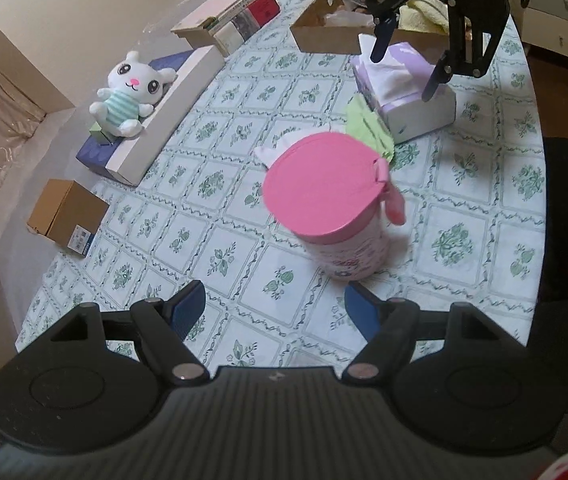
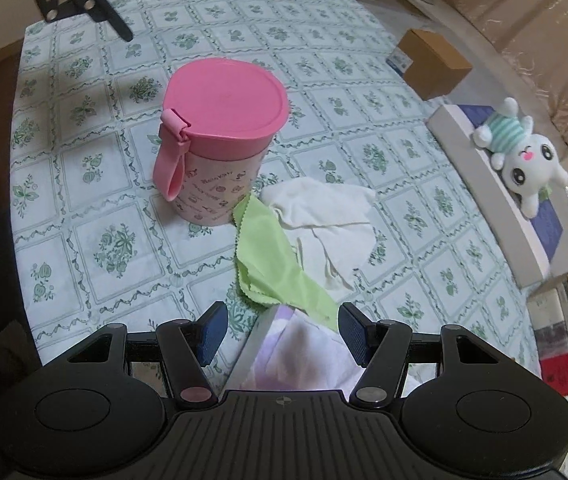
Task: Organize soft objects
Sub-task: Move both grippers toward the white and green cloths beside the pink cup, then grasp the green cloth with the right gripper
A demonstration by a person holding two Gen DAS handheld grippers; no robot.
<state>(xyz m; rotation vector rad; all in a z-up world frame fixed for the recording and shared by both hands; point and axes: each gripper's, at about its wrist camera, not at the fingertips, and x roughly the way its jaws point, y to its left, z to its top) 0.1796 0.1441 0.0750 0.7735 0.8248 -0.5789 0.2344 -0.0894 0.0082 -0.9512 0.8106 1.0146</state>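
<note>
A green cloth (image 2: pixel 271 264) and a white cloth (image 2: pixel 324 212) lie crumpled together on the tablecloth beside a pink lidded cup (image 2: pixel 219 136). In the left wrist view the green cloth (image 1: pixel 368 128) shows behind the cup (image 1: pixel 332 204). A white plush bunny (image 1: pixel 127 92) lies on a blue-and-white box at the table's left edge; it also shows in the right wrist view (image 2: pixel 524 160). My left gripper (image 1: pixel 273 310) is open and empty, just short of the cup. My right gripper (image 2: pixel 281 330) is open and empty, above a purple tissue box (image 2: pixel 296 344), and shows in the left view (image 1: pixel 402 74).
An open cardboard tray (image 1: pixel 324 32) with a yellow towel (image 1: pixel 424 12) stands at the far side. Stacked books (image 1: pixel 231 12) and a small brown carton (image 1: pixel 67 216) sit along the left edge. A dark-clothed person stands at the table's right edge (image 1: pixel 564 220).
</note>
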